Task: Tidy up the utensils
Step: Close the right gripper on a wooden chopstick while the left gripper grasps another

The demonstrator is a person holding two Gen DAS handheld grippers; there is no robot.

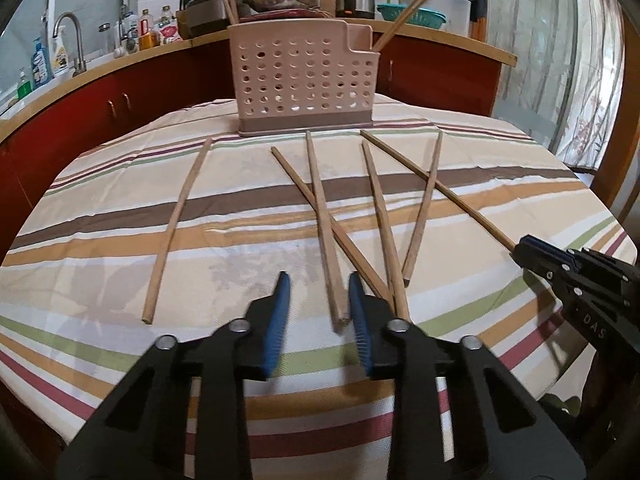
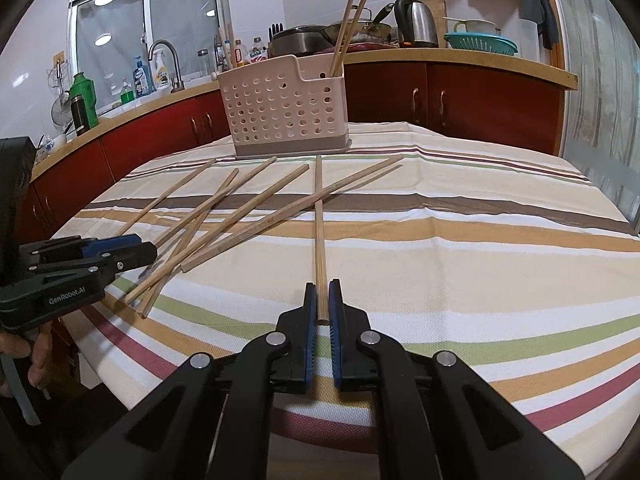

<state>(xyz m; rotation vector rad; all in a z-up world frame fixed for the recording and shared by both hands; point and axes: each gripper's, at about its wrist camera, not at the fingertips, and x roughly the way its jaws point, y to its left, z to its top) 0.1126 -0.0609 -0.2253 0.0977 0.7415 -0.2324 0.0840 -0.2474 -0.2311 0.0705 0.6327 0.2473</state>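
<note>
The right claw (image 2: 322, 300) is squeezed tight on the near end of one long wooden chopstick (image 2: 319, 216). This stick lies straight away from it on the striped cloth of the bench (image 2: 460, 240) and crosses two other sticks farther up. The left claw (image 1: 318, 292) has its blue pads (image 1: 280, 320) a good bit apart. The near end of another wooden chopstick (image 1: 322, 220) lies between the pads, close by the right pad, but I cannot tell if they touch. The other loose chopsticks (image 1: 380, 216) lie beside it, some crossing each other. One lone chopstick (image 1: 176, 224) lies apart from the rest, off to the left in the left claw's view. At the far side of the bench stands a pink plastic holder with round holes (image 1: 304, 80). A few chopsticks already stand in it and lean out (image 1: 404, 16). Behind it is a wooden kitchen counter with red doors (image 2: 460, 92), a tap (image 2: 168, 60), and a shiny kettle (image 2: 416, 24).
</note>
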